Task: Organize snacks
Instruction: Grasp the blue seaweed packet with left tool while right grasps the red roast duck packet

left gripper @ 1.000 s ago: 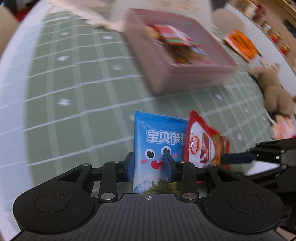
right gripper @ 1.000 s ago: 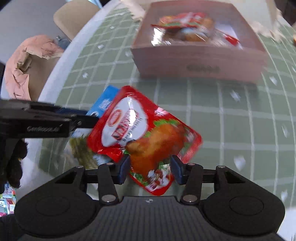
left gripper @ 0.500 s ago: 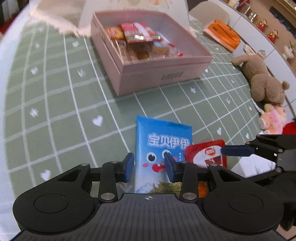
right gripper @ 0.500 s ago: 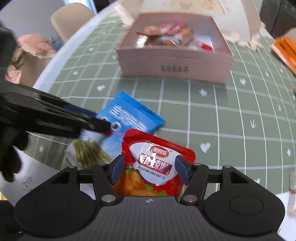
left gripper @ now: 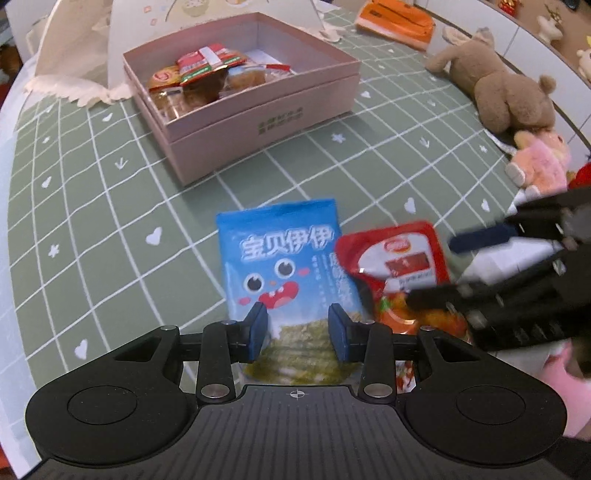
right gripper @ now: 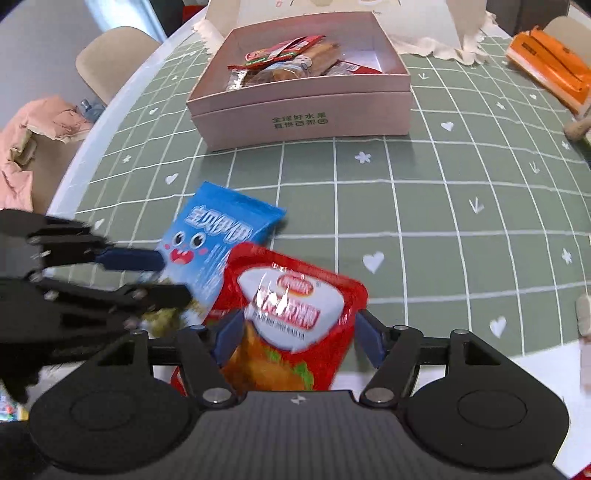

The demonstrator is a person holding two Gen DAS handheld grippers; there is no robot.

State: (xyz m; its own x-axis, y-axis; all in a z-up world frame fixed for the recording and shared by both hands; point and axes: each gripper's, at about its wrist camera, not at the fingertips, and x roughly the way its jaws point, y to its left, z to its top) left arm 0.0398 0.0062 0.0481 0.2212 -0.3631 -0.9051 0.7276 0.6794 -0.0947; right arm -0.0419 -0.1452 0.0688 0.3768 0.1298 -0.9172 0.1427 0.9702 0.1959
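A blue seaweed snack packet [left gripper: 284,266] lies on the green checked cloth, its near end between the fingers of my left gripper [left gripper: 297,328], which stands open around it. A red chicken snack pouch [right gripper: 295,317] lies beside it, overlapping its edge, between the wide-open fingers of my right gripper [right gripper: 297,341]. The blue packet [right gripper: 214,243] and the left gripper [right gripper: 140,273] show in the right wrist view; the red pouch [left gripper: 399,258] and the right gripper [left gripper: 443,269] show in the left wrist view. A pink box [left gripper: 258,122] holding several snacks stands farther back.
The pink box [right gripper: 306,118] has its lid propped behind it. An orange item [left gripper: 395,22] lies at the far right. A brown plush toy [left gripper: 502,88] and a pink plush [left gripper: 539,162] sit at the right. A chair [right gripper: 110,62] stands past the table's left edge.
Both packets went from held up in shut grippers to lying on the cloth. Both grippers have opened, the right one wide, and drawn back slightly.
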